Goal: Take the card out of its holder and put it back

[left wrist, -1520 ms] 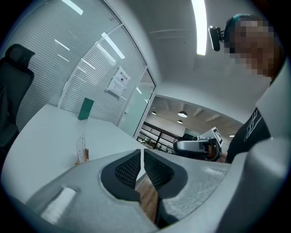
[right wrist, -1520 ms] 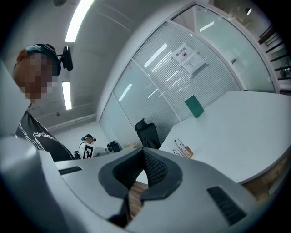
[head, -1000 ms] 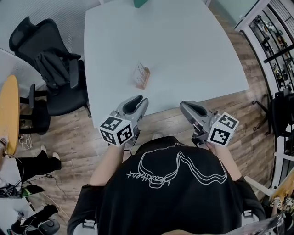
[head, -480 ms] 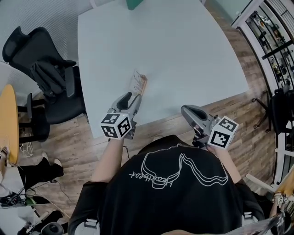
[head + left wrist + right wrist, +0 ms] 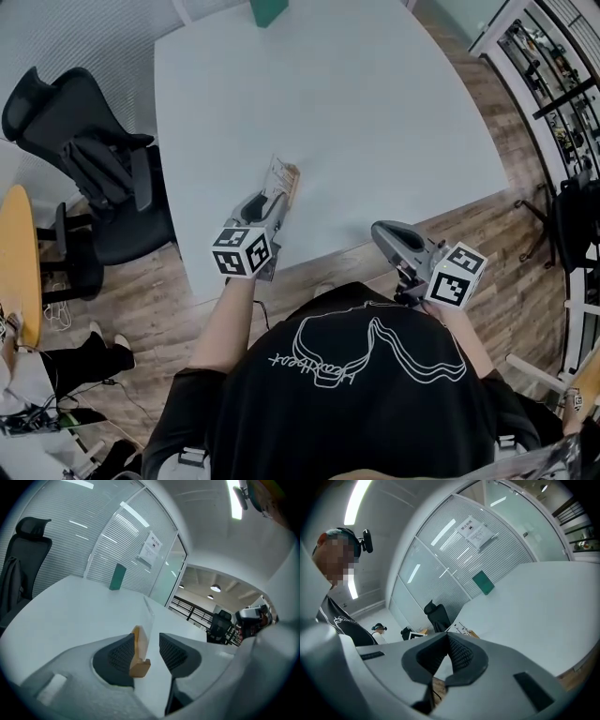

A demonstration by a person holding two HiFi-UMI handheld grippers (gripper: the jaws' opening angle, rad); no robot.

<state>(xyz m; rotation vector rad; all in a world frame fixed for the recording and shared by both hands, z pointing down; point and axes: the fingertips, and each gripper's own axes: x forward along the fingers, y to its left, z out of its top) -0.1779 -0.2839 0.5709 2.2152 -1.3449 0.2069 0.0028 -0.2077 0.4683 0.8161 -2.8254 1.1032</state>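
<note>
Left gripper point(image 5: 146, 645) stands wide open, its jaws having just been opening. Between them sits the wooden holder point(image 5: 138, 658), with the card point(image 5: 149, 620) upright in its slot. The holder lies close against the left pad point(image 5: 118, 656), though whether they touch I cannot tell. The right pad point(image 5: 174, 653) is clear of the card. In the head view this gripper point(image 5: 272, 199) reaches in over the near edge of the white table point(image 5: 375, 112). Its tips are at the holder point(image 5: 292, 180) and its marker cube is toward the person. Card and holder stand together on the table, close to that edge.

Ahead of the jaws the tabletop runs on to a green block point(image 5: 117, 576) standing at the far edge. Past it is a glass wall with blinds and a paper notice point(image 5: 151, 548). Off to this gripper's left is a black office chair point(image 5: 98, 155).

To its right, the right gripper point(image 5: 445, 637) has its jaws closed together at the tips, with nothing in them. It hangs point(image 5: 380, 230) by the table's near edge, close to the person's body and well apart from the holder.
</note>
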